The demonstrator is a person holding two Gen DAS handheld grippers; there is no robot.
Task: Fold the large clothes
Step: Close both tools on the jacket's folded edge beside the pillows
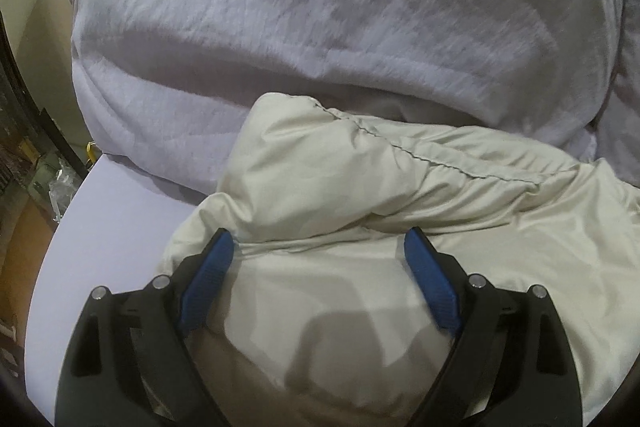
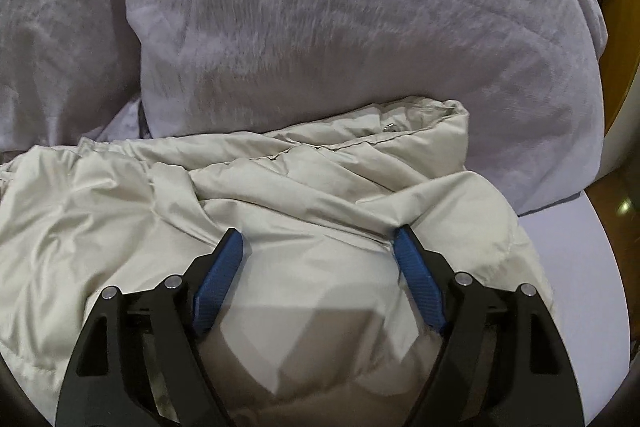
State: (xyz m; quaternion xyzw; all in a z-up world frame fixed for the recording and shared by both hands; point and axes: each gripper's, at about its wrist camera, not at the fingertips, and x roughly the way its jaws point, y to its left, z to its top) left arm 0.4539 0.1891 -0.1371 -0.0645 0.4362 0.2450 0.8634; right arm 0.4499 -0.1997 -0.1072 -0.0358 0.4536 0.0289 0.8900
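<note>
A cream puffy jacket (image 1: 360, 187) lies bunched on a white table (image 1: 120, 227). My left gripper (image 1: 318, 247) is open, its blue pads (image 1: 208, 279) spread over the jacket's left part, just above the fabric. In the right wrist view the same jacket (image 2: 200, 195) fills the lower half, with a snap button (image 2: 389, 127) near its far edge. My right gripper (image 2: 318, 241) is open too, pads (image 2: 420, 279) spread over the jacket's right part. Neither holds fabric.
A large grey-lavender fleece garment (image 1: 320, 7) is heaped behind the jacket, also in the right wrist view (image 2: 340, 27). The table edge curves at the left (image 1: 52, 267) and at the right (image 2: 592, 267). Cluttered floor shows at far left (image 1: 40, 167).
</note>
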